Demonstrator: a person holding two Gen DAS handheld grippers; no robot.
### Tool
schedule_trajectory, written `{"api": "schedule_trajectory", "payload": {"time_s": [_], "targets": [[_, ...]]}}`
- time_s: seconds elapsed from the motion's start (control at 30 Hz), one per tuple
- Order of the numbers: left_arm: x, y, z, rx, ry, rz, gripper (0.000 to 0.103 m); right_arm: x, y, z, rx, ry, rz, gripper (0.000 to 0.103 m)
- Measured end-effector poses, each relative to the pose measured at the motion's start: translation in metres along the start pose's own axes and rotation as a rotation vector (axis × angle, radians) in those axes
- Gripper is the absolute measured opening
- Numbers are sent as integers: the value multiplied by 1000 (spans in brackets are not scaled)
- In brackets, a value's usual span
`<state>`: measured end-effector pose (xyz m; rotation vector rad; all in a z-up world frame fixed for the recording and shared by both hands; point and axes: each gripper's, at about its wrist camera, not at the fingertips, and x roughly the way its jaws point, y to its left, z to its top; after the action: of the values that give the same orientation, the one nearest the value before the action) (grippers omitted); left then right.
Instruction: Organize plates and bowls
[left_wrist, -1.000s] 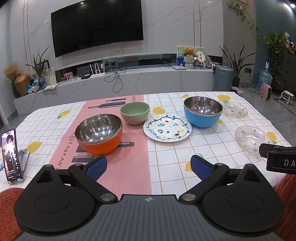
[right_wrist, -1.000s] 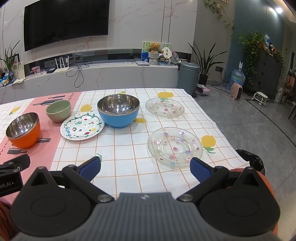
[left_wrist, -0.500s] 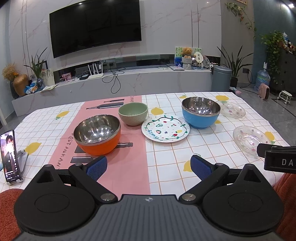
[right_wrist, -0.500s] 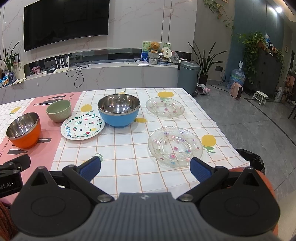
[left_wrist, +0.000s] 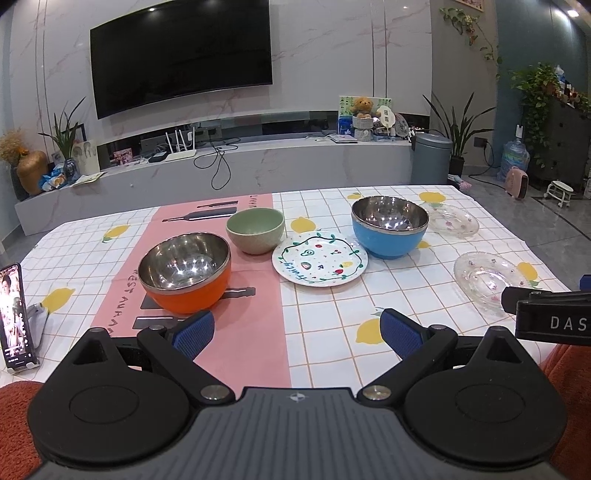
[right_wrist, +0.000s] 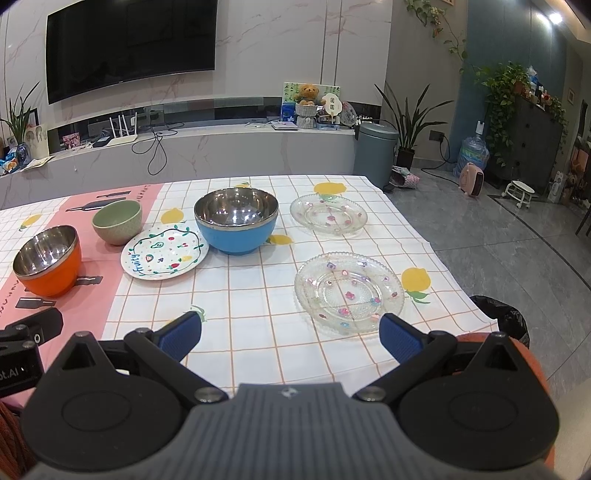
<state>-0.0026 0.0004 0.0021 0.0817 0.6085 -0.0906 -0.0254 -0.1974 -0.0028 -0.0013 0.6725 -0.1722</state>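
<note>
An orange bowl (left_wrist: 185, 271) with a steel lining stands on the pink strip of the tablecloth (left_wrist: 251, 332), at about eleven o'clock from the left gripper (left_wrist: 297, 334) and just beyond its left pad. Past it, near twelve o'clock, sits a small green bowl (left_wrist: 255, 229); just right of that lies a white painted plate (left_wrist: 320, 257), and a blue bowl (left_wrist: 389, 230), also steel-lined, stands just beside the plate's right rim, whether touching cannot be told. Two clear glass plates with small flowers lie further right: the far glass plate (right_wrist: 328, 216) at one o'clock from the right gripper (right_wrist: 290, 338), the near glass plate (right_wrist: 349, 291) just ahead of its right pad. Nothing stands between either gripper and the dishes.

A phone (left_wrist: 13, 312) leans upright on a stand at the table's left edge, at nine o'clock in the left view. The cloth is white with an orange grid and lemons. Behind the table run a marble ledge (left_wrist: 221, 173), a wall television (left_wrist: 181, 53), a grey bin (left_wrist: 430, 158) and potted plants; the floor is grey tile.

Both grippers hover low over the near edge of the table, fingers spread wide apart and holding nothing. The right gripper's black body shows at three o'clock in the left view.
</note>
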Motion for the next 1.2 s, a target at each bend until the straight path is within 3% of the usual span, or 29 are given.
{"api": "schedule_trajectory", "payload": {"time_s": [0.63, 1.03, 1.2], "targets": [[0, -1, 0, 0, -3, -7, 103, -1, 0, 0, -1, -1, 0, 100], [8, 5, 1, 12, -47, -31, 103, 8, 0, -2, 22, -16, 38, 100], [15, 6, 12, 12, -53, -74, 90, 17, 4, 4, 6, -45, 100, 100]]}}
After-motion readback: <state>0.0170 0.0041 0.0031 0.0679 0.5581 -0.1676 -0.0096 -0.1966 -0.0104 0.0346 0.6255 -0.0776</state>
